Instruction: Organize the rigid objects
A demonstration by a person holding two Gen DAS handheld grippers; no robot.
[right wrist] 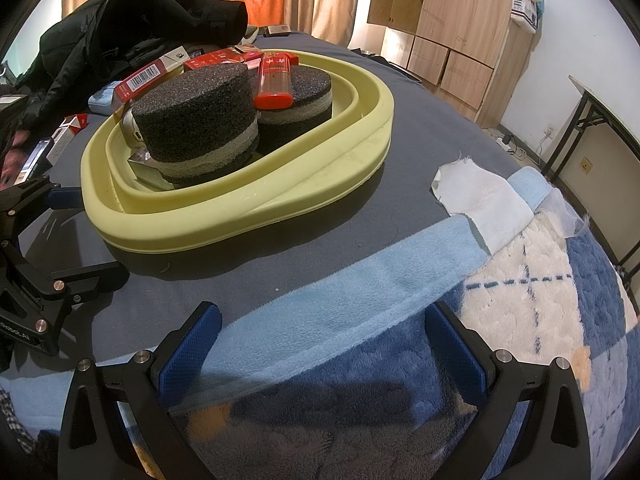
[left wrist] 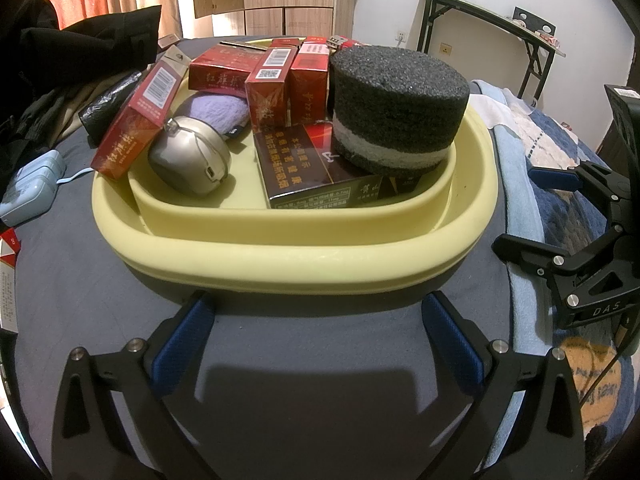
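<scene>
A pale yellow basin stands on the dark bed sheet and also shows in the right wrist view. It holds several red cigarette boxes, a dark box, a silver mouse, a purple pad and a black foam cylinder. The right wrist view shows two foam cylinders and a red case. My left gripper is open and empty just in front of the basin. My right gripper is open and empty over the blue blanket; it also shows at the right of the left wrist view.
Black clothing is piled behind the basin on the left. A light blue device and more boxes lie left of it. A white cloth and a blue-white blanket lie to the right. A folding table stands by the wall.
</scene>
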